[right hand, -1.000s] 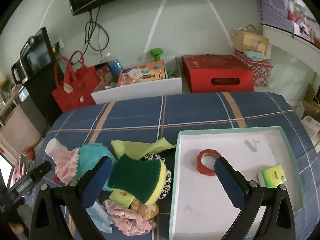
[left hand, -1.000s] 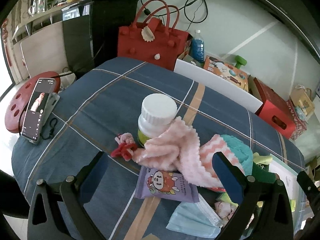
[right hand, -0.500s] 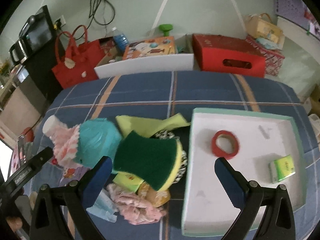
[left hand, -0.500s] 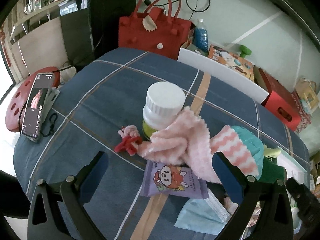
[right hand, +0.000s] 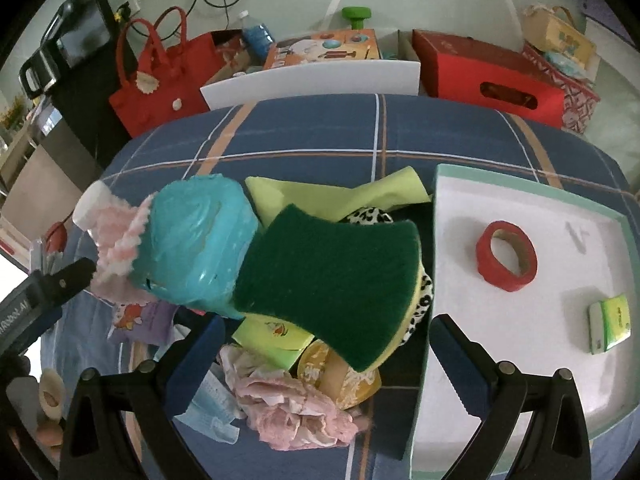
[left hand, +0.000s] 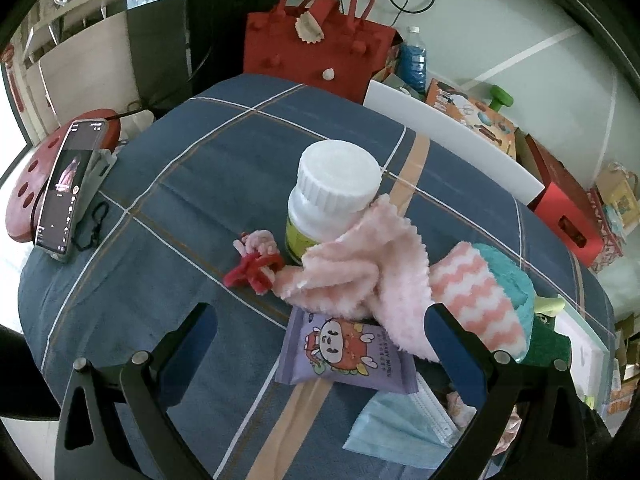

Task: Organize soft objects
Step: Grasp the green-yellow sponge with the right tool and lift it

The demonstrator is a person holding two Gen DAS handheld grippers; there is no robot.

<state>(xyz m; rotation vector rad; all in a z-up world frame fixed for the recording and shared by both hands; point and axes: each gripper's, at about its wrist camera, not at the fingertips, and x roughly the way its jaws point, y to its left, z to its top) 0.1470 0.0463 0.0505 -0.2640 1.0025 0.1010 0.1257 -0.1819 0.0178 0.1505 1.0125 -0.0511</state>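
A heap of soft things lies on the blue plaid tablecloth (left hand: 208, 160). My left gripper (left hand: 320, 344) is open, hovering over a purple wipes packet (left hand: 344, 354), just short of a pink fluffy cloth (left hand: 360, 268) that leans on a white-capped bottle (left hand: 332, 200). A teal and pink-striped soft roll (left hand: 492, 296) lies to the right, a blue face mask (left hand: 400, 428) near the front. My right gripper (right hand: 324, 356) is open above a green and yellow sponge (right hand: 332, 276), with the teal roll (right hand: 196, 240), a lime cloth (right hand: 332, 196) and a crumpled pink cloth (right hand: 292, 412) around it.
A white tray with a mint rim (right hand: 532, 192) stands right of the heap, holding a red tape roll (right hand: 506, 256) and a small green packet (right hand: 610, 322). A phone on a stand (left hand: 68, 184) sits at the table's left edge. A red bag (left hand: 320, 52) and boxes stand behind.
Both grippers have moved forward and lower toward the heap, which now looks larger in both views. Both stay open and nothing has been picked up.
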